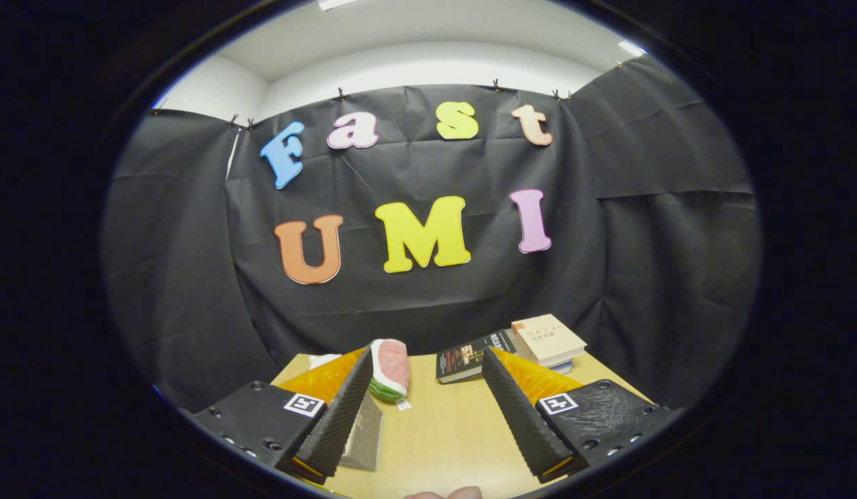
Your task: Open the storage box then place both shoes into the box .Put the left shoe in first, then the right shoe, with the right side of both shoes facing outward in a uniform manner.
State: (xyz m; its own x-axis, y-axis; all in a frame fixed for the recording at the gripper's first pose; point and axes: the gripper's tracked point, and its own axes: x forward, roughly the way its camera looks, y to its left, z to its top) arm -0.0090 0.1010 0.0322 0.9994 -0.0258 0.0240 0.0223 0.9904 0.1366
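- Your gripper [428, 384] has its two fingers spread wide, with nothing between them but bare table. They aren't touching or pinching anything.
- The wooden table [435, 430] runs out ahead of the fingers, and the gap between them is plain tabletop.
- Just past the tip of the left finger there's a soft, rounded thing [390, 371] with a pink face, a whitish rim and a green strip along the bottom. It might be one of the shoes or a slipper, but honestly I can't tell from this angle. It sits near the far edge of the table, close to the left fingertip and apart from it.
- Right beside the inner face of the left finger there's a flat greyish piece [364, 435] lying on or leaning over the table. It's partly hidden by the finger, so I can't say what it is. Could be part of the storage box, could be something else.
- Beyond the right fingertip, at the far side of the table, a dark-covered book [466, 359] lies flat.
- Just to the right of it, a pale-covered book [547, 338] sits on top of a small stack.
- At the very near edge of the table, between the fingers and closest to you, a couple of your fingertips [445, 493] are poking into view.
- Behind everything hangs the booth's black cloth wall [643, 242], and above it a strip of white ceiling [428, 48].
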